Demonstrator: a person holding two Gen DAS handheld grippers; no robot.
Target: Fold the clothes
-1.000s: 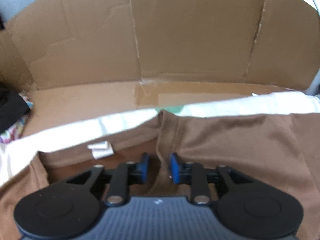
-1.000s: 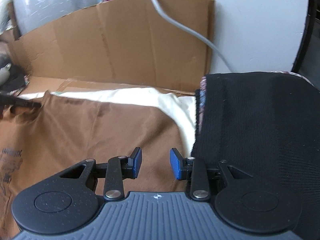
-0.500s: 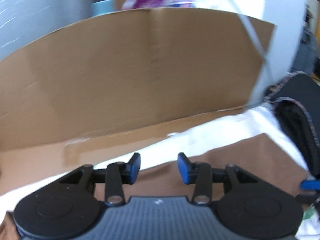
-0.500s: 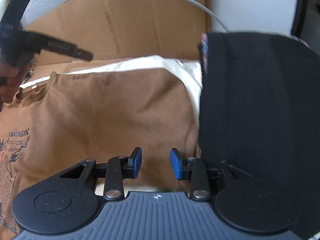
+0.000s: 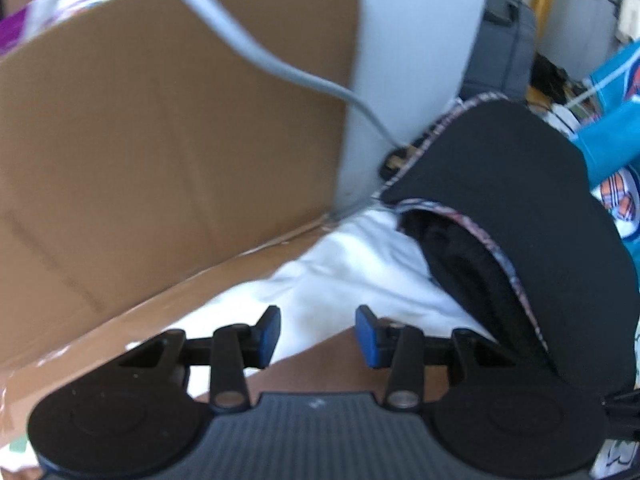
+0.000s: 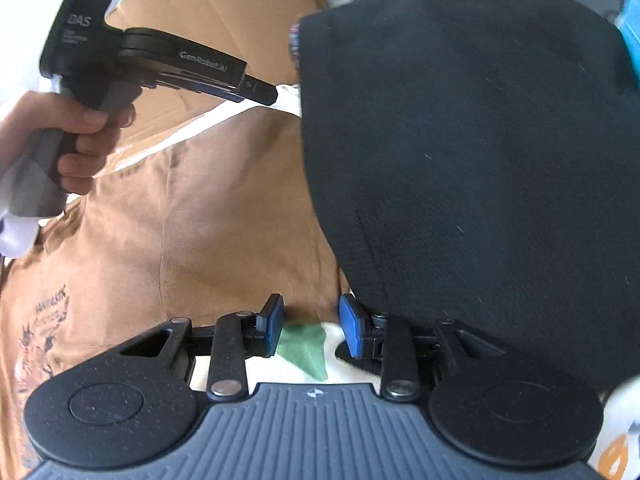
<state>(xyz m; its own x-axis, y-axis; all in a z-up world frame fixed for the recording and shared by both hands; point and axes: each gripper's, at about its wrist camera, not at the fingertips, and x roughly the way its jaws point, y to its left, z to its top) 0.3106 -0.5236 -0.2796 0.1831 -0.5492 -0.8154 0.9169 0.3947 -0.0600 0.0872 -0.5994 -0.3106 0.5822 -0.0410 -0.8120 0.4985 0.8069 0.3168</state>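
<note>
A brown T-shirt lies flat on a white cloth, with a dark print near its left side. My right gripper stands open over the shirt's near right edge, nothing between its fingers. My left gripper is open above a corner of the brown T-shirt. In the right wrist view, a hand holds the left gripper over the shirt's far right part.
A big black garment is heaped right of the shirt and overlaps its edge. A cardboard wall stands behind, with a grey cable hanging across it. A green patch shows on the white cloth below the shirt.
The left gripper let go of the shirt's neck fold, opened and swung right to the far right corner. The right gripper drew back to the shirt's near right edge.
</note>
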